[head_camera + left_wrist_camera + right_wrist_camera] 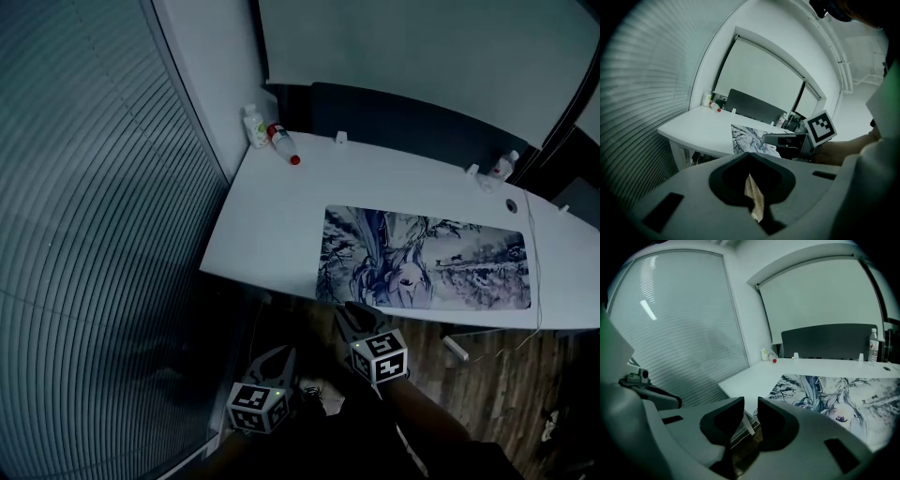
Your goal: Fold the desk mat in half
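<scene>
Gaping right hand-held gripper (750,406), unreadable overhead.

Desk mat (427,258) flat on the desk's (272,220) near right part, bottles (255,127) at its far left corner

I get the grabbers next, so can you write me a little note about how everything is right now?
Left gripper: jaws together, nothing in them, held low in front of the desk.
Right gripper: jaws apart and empty, close to the near left corner of the desk mat, not touching it.
Desk mat: lying flat and fully spread out along the desk's near edge.
Done: nothing folded yet.
Left: take hold of one edge of the mat, probably the left one since that is nearest, and bring it over onto the other side so the mat is folded in half.
</scene>
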The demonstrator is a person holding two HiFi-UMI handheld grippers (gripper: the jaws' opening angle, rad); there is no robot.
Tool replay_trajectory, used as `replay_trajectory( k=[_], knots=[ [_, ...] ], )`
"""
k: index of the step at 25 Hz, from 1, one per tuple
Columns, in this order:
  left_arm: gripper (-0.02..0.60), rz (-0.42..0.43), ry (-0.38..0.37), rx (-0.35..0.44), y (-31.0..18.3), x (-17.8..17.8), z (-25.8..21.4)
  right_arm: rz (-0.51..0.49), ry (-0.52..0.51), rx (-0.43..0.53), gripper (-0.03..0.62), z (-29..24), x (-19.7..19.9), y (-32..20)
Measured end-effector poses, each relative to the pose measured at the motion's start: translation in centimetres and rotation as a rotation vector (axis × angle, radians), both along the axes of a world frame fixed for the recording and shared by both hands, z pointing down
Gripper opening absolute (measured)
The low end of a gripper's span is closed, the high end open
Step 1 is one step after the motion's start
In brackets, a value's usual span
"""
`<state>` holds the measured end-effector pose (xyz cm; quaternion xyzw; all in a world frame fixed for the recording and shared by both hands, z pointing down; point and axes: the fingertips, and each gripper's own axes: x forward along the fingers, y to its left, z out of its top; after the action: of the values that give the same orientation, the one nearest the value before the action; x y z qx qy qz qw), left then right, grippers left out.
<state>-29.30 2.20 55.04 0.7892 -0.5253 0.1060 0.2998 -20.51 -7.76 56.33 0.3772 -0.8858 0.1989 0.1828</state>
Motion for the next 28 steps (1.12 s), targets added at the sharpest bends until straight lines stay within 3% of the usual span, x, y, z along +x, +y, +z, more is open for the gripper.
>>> replay_trajectory(
  k=[4,14,22,28],
  knots=[
    [0.006,-0.008,-0.012,-0.004,-0.4,0.3,0.3,-0.036,0.031,-0.021,0.084,1.9,-0.8,-1.5],
    [0.006,-0.053,-0.022,-0.042,-0.3,0.2,1.7,-0.140,0.164,-0.114,0.163,8.3,-2.9,-4.1],
    [0.006,-0.108,-0.027,-0.089,0.4,-0.8,2.8,-0.220,0.290,-0.094,0.189,11.5,-3.8,-5.0],
    [0.006,-0.135,-0.022,-0.113,0.5,-1.1,3.6,-0.222,0.328,-0.067,0.190,11.8,-4.0,-5.3]
  ],
)
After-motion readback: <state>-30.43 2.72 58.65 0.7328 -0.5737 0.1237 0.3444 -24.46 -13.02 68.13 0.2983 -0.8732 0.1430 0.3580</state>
